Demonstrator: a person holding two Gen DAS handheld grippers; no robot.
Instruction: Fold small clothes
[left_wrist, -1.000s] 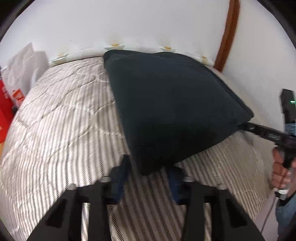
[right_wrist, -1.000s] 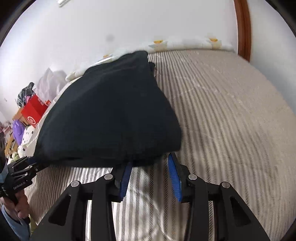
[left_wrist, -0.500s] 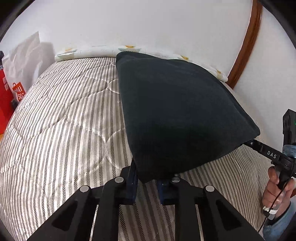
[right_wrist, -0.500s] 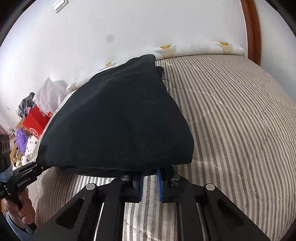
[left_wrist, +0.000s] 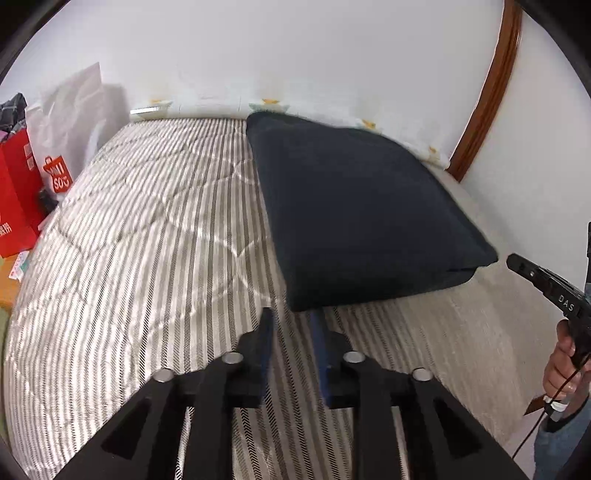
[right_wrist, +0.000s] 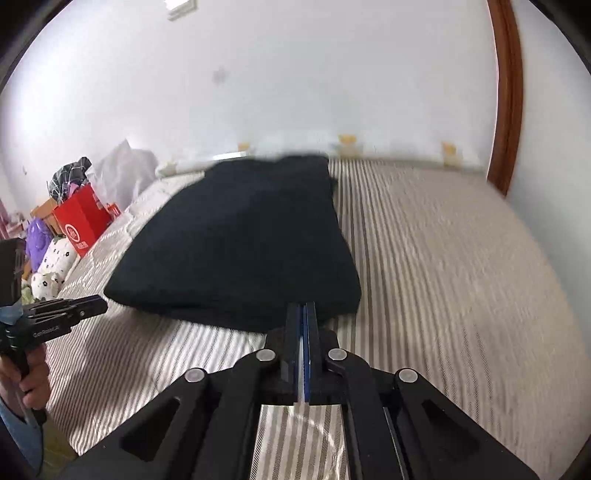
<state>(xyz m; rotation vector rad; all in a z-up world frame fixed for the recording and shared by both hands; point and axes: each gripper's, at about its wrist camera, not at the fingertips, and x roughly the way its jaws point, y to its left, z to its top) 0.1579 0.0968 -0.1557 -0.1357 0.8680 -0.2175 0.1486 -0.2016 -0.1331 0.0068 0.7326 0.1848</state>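
1. Left gripper (left_wrist: 291, 325) fingers are spreading w/ nothing pinched; the near corner of the dark garment (left_wrist: 354, 221) sits just past the tips.
2. Right gripper (right_wrist: 303, 314) fingers pressed flat together, empty afaict, right at the garment's other near corner.
3. Garment lies folded on the striped bed (left_wrist: 147, 240), long axis running away toward the wall. Both hands about equally close imo.

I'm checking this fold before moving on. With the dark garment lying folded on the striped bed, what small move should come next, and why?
Probably draw the left gripper straight back from the dark garment. Its jaws are opening with the near corner just ahead of the tips, not pinched. The right gripper is shut, empty and clear of the other corner, so this fold looks finished.
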